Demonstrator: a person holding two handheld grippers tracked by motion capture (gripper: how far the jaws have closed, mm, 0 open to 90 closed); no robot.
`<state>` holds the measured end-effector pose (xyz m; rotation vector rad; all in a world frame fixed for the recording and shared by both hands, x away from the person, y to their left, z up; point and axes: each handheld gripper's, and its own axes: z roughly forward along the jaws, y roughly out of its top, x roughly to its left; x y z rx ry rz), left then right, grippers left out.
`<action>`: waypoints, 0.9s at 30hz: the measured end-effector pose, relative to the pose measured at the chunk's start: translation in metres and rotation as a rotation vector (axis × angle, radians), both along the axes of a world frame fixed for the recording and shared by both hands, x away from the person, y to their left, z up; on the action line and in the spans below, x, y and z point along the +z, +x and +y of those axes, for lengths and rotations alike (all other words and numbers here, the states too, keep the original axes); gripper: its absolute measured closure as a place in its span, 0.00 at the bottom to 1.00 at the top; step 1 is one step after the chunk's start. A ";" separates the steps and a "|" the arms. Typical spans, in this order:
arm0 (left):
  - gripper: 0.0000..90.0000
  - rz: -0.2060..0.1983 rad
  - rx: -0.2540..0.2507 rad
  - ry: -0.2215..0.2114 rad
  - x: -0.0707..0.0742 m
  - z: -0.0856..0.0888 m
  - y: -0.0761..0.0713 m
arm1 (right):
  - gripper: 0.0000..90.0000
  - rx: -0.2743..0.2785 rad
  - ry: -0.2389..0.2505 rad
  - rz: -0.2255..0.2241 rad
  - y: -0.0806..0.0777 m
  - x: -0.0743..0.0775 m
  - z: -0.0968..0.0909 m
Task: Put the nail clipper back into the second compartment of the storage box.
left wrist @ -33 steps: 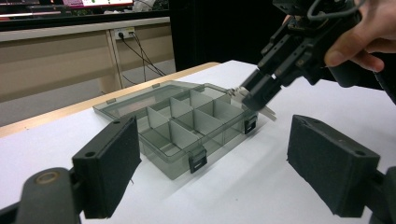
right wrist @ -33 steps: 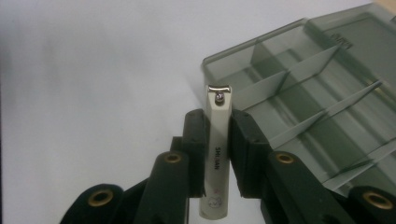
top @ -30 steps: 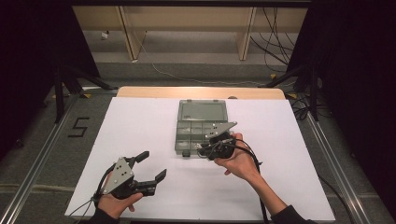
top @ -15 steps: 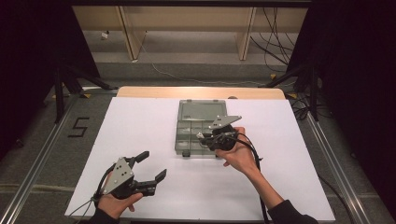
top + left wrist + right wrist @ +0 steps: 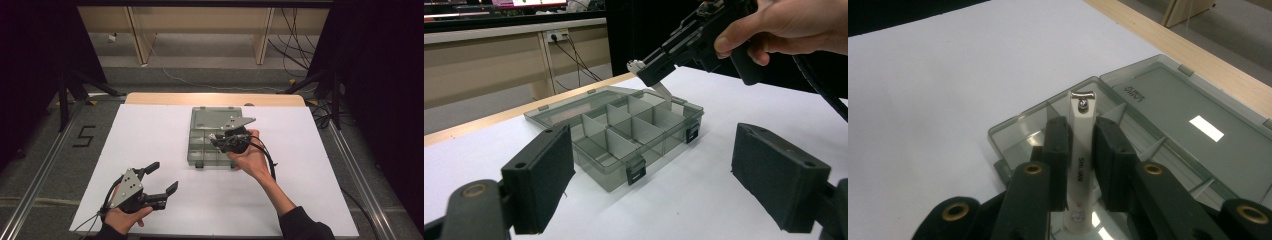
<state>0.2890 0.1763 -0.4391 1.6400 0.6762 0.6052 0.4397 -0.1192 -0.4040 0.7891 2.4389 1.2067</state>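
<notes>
A smoky-grey compartment box (image 5: 215, 118) lies open in the middle of the white table, its lid flat toward the far side. My right gripper (image 5: 217, 140) hovers over the box's compartments, shut on a white nail clipper (image 5: 1083, 107) whose metal head points forward and down. From the left gripper view the clipper (image 5: 665, 94) hangs just above a rear compartment of the box (image 5: 624, 131), below the right gripper (image 5: 650, 72). My left gripper (image 5: 165, 176) rests at the near left of the table, open, with nothing between its pads (image 5: 546, 175).
The box's inner dividers (image 5: 1153, 145) form several small cells. A wooden strip (image 5: 215, 98) runs along the table's far edge. Metal rails (image 5: 45, 165) flank the table, and a cable (image 5: 267, 160) trails from the right gripper.
My right gripper has carried the nail clipper a little away from me, farther over the box. The left gripper has stayed put.
</notes>
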 end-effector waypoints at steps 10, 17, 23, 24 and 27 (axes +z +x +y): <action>0.18 0.000 0.001 -0.009 0.000 0.000 0.000 | 0.86 -0.018 -0.007 0.001 0.016 -0.002 0.012; 0.18 0.001 0.001 -0.009 0.000 0.000 0.000 | 0.86 -0.027 -0.023 0.012 0.024 -0.001 0.016; 0.18 0.009 0.001 -0.014 0.000 0.000 -0.001 | 0.86 -0.051 -0.029 0.012 0.032 -0.001 0.020; 0.18 0.012 0.002 -0.016 0.000 0.000 -0.001 | 0.86 -0.053 -0.031 -0.003 0.036 -0.003 0.022; 0.18 0.002 0.007 -0.009 0.000 0.001 0.000 | 0.86 -0.065 -0.035 0.035 0.039 -0.003 0.024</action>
